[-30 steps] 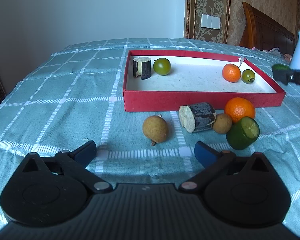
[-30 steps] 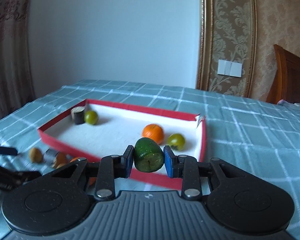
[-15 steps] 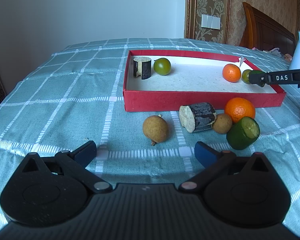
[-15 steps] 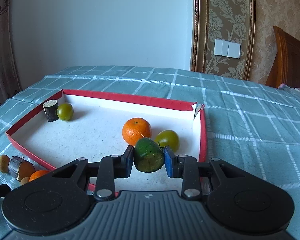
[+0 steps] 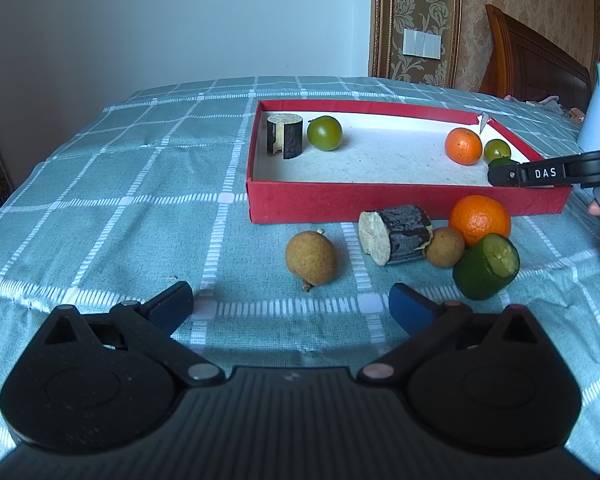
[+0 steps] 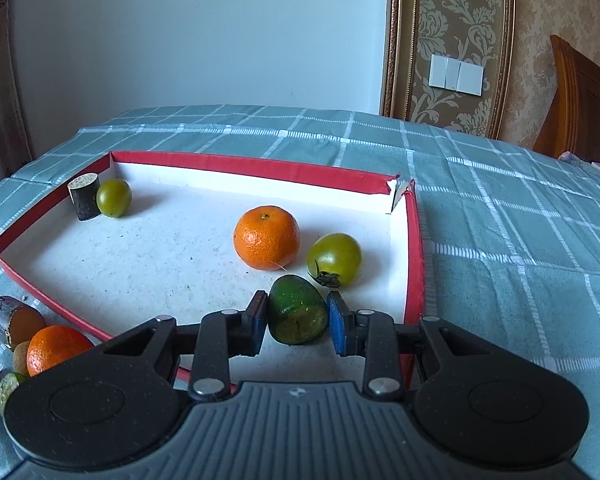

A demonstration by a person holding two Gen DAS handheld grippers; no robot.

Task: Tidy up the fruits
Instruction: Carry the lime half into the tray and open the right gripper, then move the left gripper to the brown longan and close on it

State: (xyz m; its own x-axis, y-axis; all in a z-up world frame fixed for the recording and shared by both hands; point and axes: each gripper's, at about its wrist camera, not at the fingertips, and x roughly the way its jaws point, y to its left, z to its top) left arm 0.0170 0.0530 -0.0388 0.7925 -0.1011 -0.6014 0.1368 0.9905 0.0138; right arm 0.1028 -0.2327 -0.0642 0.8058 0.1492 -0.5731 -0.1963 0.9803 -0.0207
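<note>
1. So, the right tongs point(image 6: 297, 317) sit low inside the red tray point(image 6: 416, 248) near its right wall, blue pads either side of the green cucumber piece point(image 6: 297, 310). Looks like a slight gap on the right pad, hard to tell.
2. Left tongs point(image 5: 291, 302) spread wide above the checked cloth point(image 5: 120, 208), nothing in them.
3. A brown longan point(image 5: 311, 257) lies just ahead, outside the tray's front wall.
</note>
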